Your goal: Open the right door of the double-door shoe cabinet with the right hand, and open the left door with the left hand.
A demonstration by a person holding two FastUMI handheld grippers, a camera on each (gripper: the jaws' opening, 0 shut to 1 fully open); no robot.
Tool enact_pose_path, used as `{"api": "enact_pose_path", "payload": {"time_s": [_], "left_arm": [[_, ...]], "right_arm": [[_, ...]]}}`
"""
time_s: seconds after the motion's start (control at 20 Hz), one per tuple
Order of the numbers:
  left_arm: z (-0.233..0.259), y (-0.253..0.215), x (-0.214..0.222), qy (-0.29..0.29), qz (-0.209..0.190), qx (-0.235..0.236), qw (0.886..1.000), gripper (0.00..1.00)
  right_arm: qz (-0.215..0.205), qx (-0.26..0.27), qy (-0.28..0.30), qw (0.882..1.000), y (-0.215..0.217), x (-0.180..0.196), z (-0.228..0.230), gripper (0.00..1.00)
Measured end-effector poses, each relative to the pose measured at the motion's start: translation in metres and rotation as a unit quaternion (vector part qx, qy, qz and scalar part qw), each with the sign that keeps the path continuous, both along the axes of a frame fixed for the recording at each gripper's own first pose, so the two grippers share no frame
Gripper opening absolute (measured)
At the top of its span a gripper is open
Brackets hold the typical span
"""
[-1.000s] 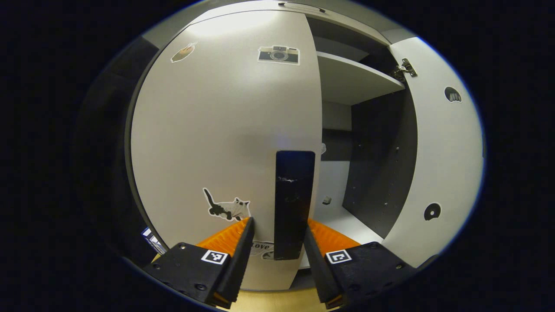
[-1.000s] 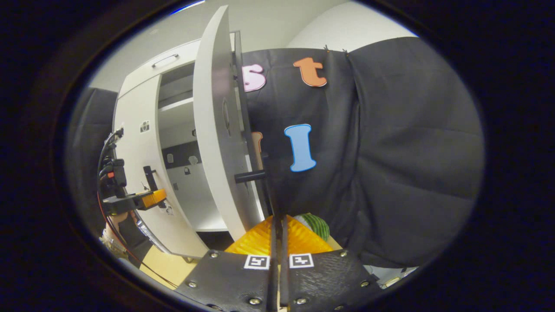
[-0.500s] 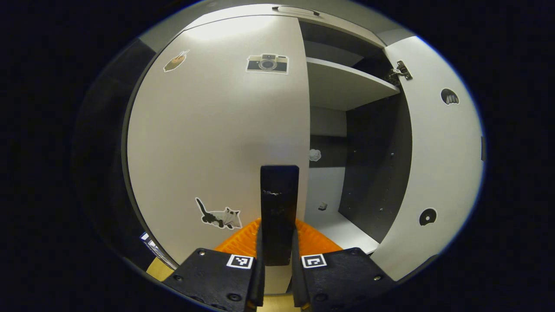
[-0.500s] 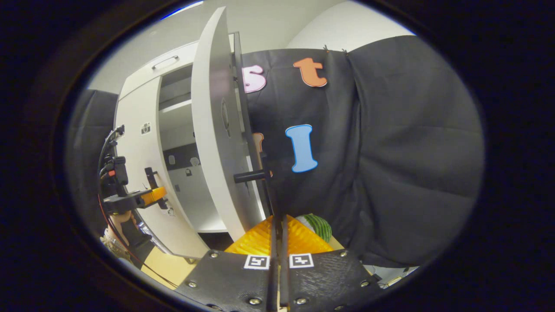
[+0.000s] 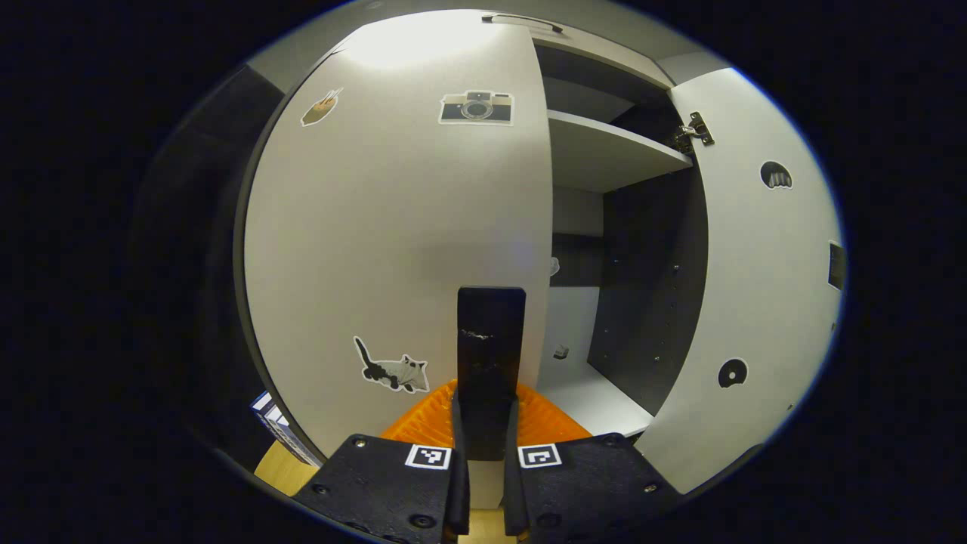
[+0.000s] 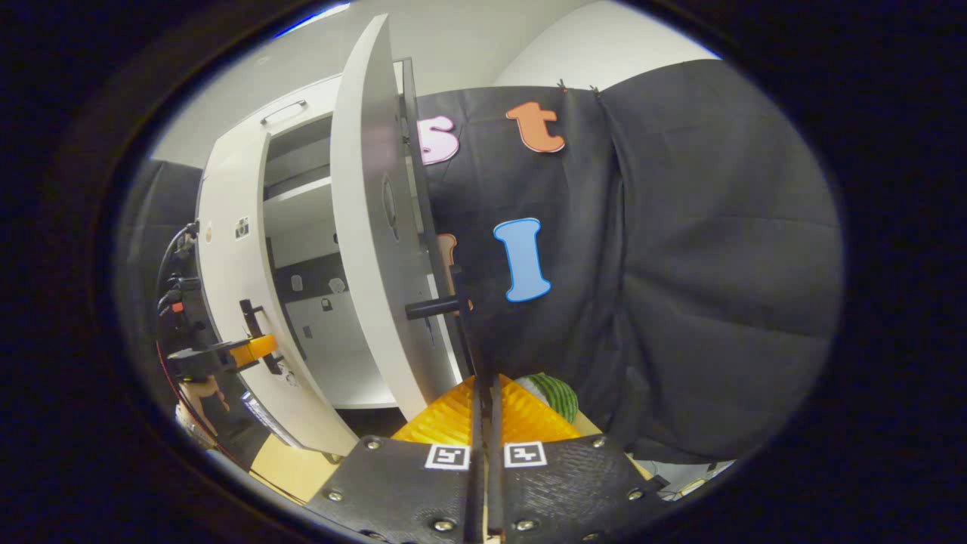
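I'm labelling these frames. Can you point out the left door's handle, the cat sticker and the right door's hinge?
left door's handle [image 5: 490, 340]: left gripper view, middle of the black bar.
cat sticker [image 5: 394, 371]: left gripper view, the cat's body, on the left door.
right door's hinge [image 5: 693, 130]: left gripper view, the metal plate near the door's top.

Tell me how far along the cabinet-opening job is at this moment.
Done: the right door stands wide open, shelves showing, with the right gripper shut on its handle. In hand: the left gripper is shut on the left handle. Left: swinging the left door fully open.
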State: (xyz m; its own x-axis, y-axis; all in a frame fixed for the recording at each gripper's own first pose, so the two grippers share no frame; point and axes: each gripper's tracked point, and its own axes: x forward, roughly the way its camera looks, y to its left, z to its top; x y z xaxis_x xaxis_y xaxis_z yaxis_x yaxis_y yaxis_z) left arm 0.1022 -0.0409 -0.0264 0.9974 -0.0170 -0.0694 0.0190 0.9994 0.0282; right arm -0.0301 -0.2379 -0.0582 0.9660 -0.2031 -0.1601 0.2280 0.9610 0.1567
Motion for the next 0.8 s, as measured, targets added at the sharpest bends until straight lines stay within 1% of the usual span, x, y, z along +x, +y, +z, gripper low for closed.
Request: {"api": "enact_pose_path", "payload": {"time_s": [0.15, 0.4, 0.8], "left_arm": [[0.0, 0.005, -0.018, 0.009, -0.01, -0.005, 1.0, 0.17], [-0.002, 0.009, -0.031, 0.014, -0.015, -0.011, 1.0, 0.17], [-0.001, 0.023, -0.065, 0.015, -0.015, -0.017, 1.0, 0.17]], "right_arm": [[-0.003, -0.005, 0.002, 1.0, -0.004, 0.009, 0.001, 0.02], [-0.009, -0.01, 0.002, 1.0, -0.007, 0.006, 0.004, 0.02], [-0.011, -0.013, 0.005, 1.0, -0.007, 0.005, 0.002, 0.02]]}}
